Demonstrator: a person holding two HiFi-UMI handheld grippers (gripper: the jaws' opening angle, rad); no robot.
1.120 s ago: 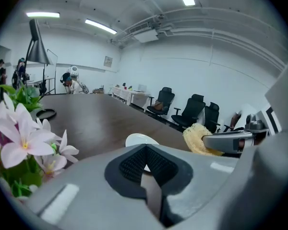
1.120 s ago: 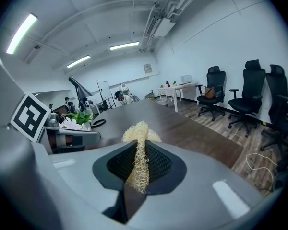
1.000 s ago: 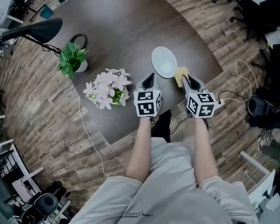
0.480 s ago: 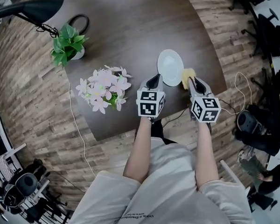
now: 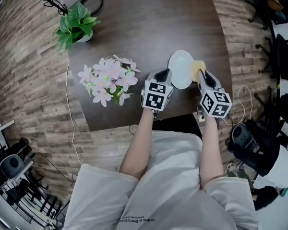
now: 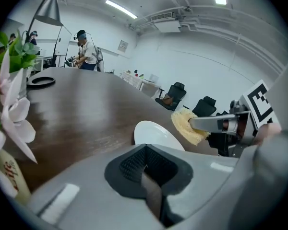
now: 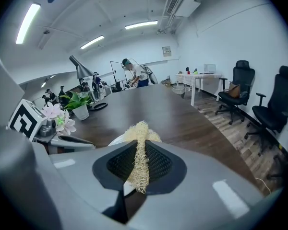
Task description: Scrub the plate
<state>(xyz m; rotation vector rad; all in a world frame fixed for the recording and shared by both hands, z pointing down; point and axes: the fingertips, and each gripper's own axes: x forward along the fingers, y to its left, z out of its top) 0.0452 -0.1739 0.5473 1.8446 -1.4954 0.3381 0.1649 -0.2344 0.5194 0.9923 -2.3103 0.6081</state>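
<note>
A white plate (image 5: 180, 69) lies flat on the dark wooden table (image 5: 134, 28), near its front edge. My right gripper (image 5: 201, 74) is shut on a yellow loofah scrubber (image 5: 197, 66), which sits at the plate's right rim. In the right gripper view the loofah (image 7: 140, 132) stands pinched between the jaws of the right gripper (image 7: 137, 166), with a sliver of plate (image 7: 114, 140) behind. My left gripper (image 5: 163, 74) is at the plate's left rim. In its own view the left gripper (image 6: 144, 170) is shut with nothing between the jaws, and the plate (image 6: 156, 135) and loofah (image 6: 186, 126) lie just beyond.
A bunch of pink flowers (image 5: 108, 79) stands left of the left gripper. A potted green plant (image 5: 76, 24) and a black ring-shaped object (image 5: 92, 4) are farther back. A white cable (image 5: 72, 123) runs across the floor. Office chairs (image 5: 278, 42) stand to the right.
The head view has swung, so the table sits higher and more to the left. Both grippers stay at the plate; the left tip has come closer to its rim.
</note>
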